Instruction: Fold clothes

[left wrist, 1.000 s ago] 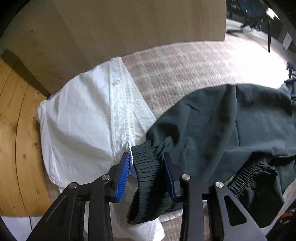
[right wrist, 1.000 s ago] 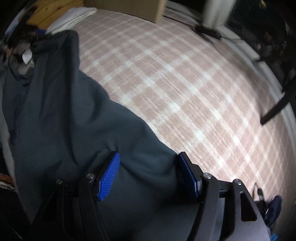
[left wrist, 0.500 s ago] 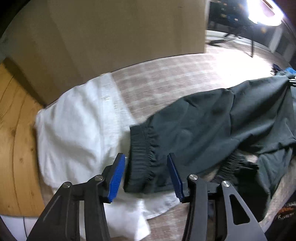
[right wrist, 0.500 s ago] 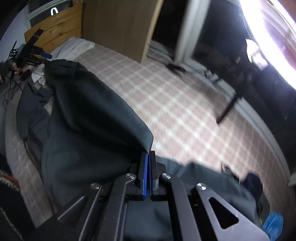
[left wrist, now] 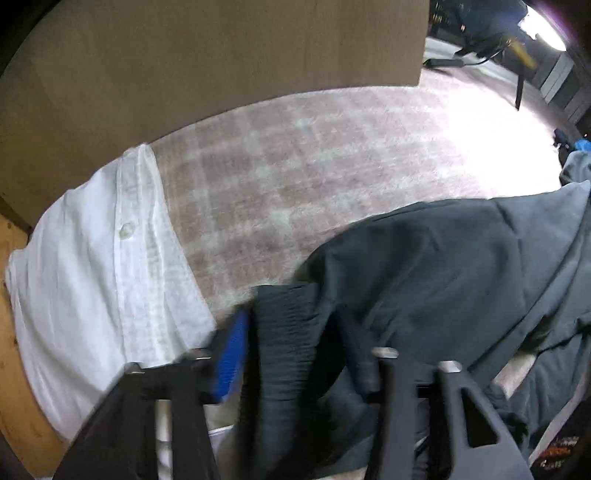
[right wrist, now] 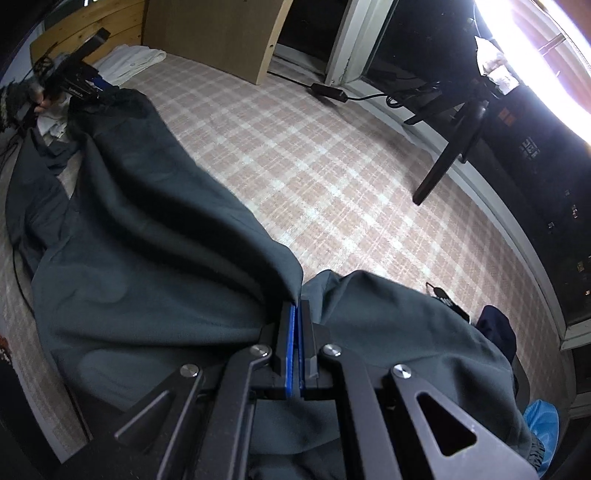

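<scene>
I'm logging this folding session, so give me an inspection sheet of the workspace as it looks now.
Surface: plaid sheet, mostly bare on the far side.
Job's things: dark trousers spread in loose folds; white shirt lying by the wooden headboard.
Clutter: blue cloth at the near right edge.
Grippers: right gripper shut on a trouser fold; left gripper open, astride the elastic cuff.
Cables: black cord beyond the sheet.
Surroundings: brown board, tripod leg, bright window.

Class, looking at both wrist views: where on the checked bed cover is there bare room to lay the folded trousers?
Bare checked cover lies between the dark trousers, the wooden board and the window-side edge. The near side is crowded: trousers, and the white shirt by the headboard.
</scene>
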